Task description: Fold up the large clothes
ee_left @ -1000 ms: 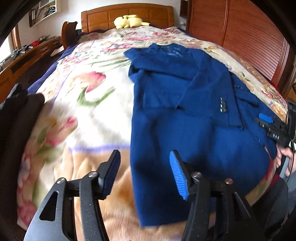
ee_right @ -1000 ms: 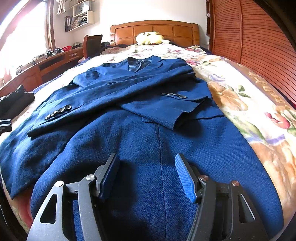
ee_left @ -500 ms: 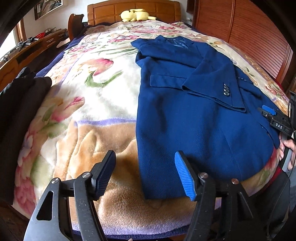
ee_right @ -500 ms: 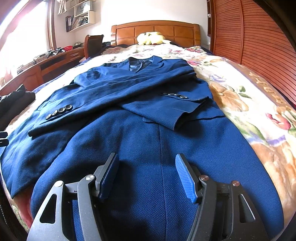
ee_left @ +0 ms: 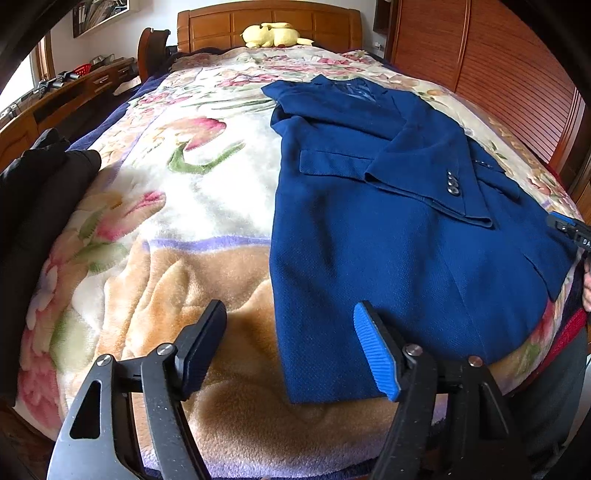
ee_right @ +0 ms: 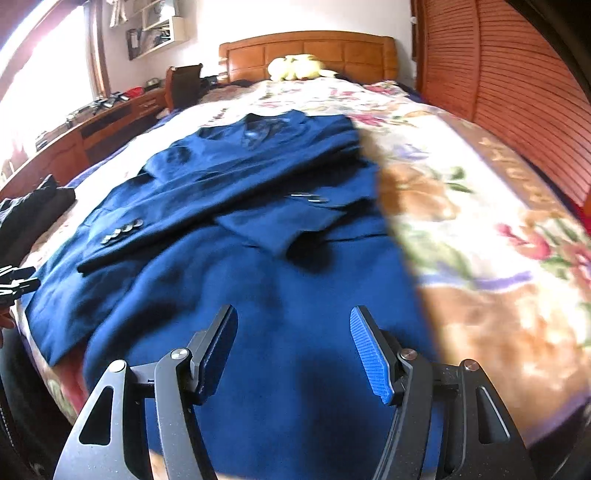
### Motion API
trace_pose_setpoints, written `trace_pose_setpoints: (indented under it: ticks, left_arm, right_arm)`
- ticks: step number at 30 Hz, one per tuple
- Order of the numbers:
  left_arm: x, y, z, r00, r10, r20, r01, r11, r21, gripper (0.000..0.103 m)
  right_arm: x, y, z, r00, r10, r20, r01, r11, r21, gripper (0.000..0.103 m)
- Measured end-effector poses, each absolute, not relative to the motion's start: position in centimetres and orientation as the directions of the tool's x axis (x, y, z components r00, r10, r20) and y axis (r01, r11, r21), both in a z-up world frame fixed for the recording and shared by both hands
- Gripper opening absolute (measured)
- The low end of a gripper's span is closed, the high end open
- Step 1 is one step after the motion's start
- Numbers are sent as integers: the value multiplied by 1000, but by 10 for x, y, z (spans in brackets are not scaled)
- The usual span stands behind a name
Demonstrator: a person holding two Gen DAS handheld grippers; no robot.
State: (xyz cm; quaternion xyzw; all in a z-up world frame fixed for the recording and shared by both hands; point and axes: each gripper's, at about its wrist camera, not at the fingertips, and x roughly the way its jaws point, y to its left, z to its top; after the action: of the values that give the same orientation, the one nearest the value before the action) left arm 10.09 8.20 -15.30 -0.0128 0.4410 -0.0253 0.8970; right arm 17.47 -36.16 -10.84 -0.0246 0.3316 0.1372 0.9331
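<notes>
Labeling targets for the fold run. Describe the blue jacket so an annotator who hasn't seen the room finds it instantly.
Start at the bed with the wooden headboard and floral blanket. The blue jacket lies flat on the blanket, collar toward the headboard, sleeves folded across it. It is the only solid blue garment; the dark clothes at the bed's edge are black.

Whole right wrist view smeared by motion. Dark blue woven suit jacket hem cut off at bottom edge behind tongs. Black folded garment at the bed's left edge cropped. Shelf contents unreadable.
</notes>
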Motion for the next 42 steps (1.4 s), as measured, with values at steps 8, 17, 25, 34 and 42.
trace_pose_setpoints:
  ticks: [8, 17, 25, 34, 42]
  left_arm:
    - [89, 85, -148, 621, -92, -778, 38, 995, -87, 73]
    - [70, 86, -144, 630, -132, -765, 64, 991, -118, 49]
    - [73, 89, -148, 631, -156, -760, 61, 986, -152, 45]
    - [77, 84, -149, 625, -153, -766, 73, 988, -138, 24]
    - [62, 79, -104, 695, -168, -699, 87, 985, -149, 5]
  right_arm:
    - [175, -421, -111, 699, 141, -701, -210, 978, -14, 65]
    - [163, -421, -120, 670, 231, -705, -286, 957, 41, 64]
    - [166, -414, -131, 654, 262, -710, -320, 946, 54, 54]
    - [167, -409, -138, 661, 264, -703, -319, 946, 55, 49]
    - [156, -392, -113, 659, 333, -674, -386, 919, 76, 10]
